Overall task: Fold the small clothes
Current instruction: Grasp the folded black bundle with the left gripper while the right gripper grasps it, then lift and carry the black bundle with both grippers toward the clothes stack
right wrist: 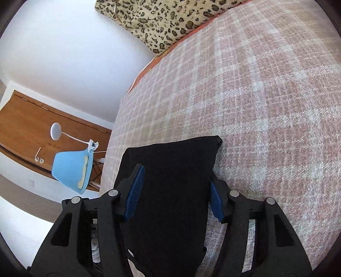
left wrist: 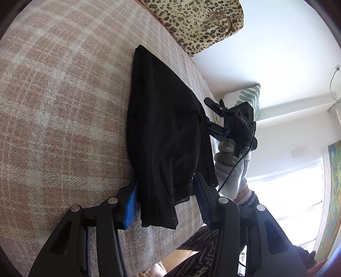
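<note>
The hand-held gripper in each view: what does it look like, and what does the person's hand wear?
Each hand-held gripper, left and right, has black linkage arms with silver rivets and blue ribbed pads. In the left wrist view, the right one's body bears white letters "DAS", with a black cable; the hand wears a pale glove.

Blanket: you see a pink and cream checked blanket (left wrist: 64, 95) spread over the bed, filling most of both views.
Leopard pillow: a leopard-print pillow (left wrist: 196, 19) lies at the far end of the blanket, against the white wall.
Leaf cushion: a white cushion with green leaves (left wrist: 249, 95) sits past the bed's edge in your left view.
Chair: a light blue chair (right wrist: 72, 168) stands beside the bed.
Lamp: a white clip lamp (right wrist: 56, 131) is clipped to the chair.
Door: a brown wooden door (right wrist: 25, 125) is behind them.
</note>
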`<state>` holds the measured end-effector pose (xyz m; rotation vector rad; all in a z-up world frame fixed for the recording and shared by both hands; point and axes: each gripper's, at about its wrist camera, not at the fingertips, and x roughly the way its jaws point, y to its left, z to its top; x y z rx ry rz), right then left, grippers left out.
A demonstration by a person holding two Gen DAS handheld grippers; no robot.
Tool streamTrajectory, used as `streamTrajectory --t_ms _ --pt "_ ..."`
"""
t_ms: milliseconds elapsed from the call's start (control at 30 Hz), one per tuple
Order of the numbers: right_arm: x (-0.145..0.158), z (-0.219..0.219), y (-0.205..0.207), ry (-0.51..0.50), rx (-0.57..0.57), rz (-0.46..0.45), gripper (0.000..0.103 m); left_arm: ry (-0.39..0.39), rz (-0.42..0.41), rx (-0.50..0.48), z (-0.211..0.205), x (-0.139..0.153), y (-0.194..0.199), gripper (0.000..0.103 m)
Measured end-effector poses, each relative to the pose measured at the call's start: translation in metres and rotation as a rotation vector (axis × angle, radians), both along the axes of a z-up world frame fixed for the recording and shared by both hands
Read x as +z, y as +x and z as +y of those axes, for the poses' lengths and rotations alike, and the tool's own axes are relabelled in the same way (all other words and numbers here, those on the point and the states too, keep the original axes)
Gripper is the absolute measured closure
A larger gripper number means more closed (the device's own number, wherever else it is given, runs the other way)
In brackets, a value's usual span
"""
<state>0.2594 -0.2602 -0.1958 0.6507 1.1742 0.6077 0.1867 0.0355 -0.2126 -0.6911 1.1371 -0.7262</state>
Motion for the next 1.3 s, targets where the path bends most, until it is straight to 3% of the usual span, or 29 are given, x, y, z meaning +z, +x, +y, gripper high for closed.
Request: streamTrajectory --t_ms 133,233,300,367,433,500,633,733,967,1300 --pt "-0.002 0.008 0.006 -0.006 0.022 -0.006 0.053 0.011 -0.015 -0.038 -0.014 0.001 0.003 0.056" --pt "-0.006 0.008 0.009 0.003 0.014 0.005 0.065 0.028 -0.027 -0.06 -0.021 0.001 0.003 0.059" --pt "-0.01 0.007 0.011 0.006 0.007 0.016 0.075 0.032 -0.024 -0.057 -0.022 -0.001 0.003 0.068" --pt "-0.011 0.005 0.011 0.001 0.001 0.021 0.079 0.04 -0.006 -0.037 -0.02 -0.007 0.003 0.088" --pt "-0.01 0.005 0.009 -0.024 0.0 0.017 0.084 0.054 -0.001 -0.013 -0.018 -0.009 0.005 0.094" --pt "-0.007 0.01 0.007 -0.059 0.011 0.002 0.089 0.095 -0.028 -0.007 -0.018 -0.006 0.0 0.095" --pt "0.008 0.021 0.002 -0.126 0.031 -0.05 0.092 0.282 -0.162 -0.043 -0.037 0.011 -0.01 0.095" --pt "0.023 0.032 -0.004 -0.18 0.052 -0.101 0.093 0.368 -0.227 -0.061 -0.046 0.017 -0.016 0.096" --pt "0.052 0.053 -0.017 -0.254 0.09 -0.192 0.093 0.46 -0.312 -0.062 -0.052 0.025 -0.022 0.096" --pt "0.074 0.058 -0.032 -0.287 0.093 -0.253 0.093 0.488 -0.384 -0.066 -0.067 0.034 -0.03 0.096"
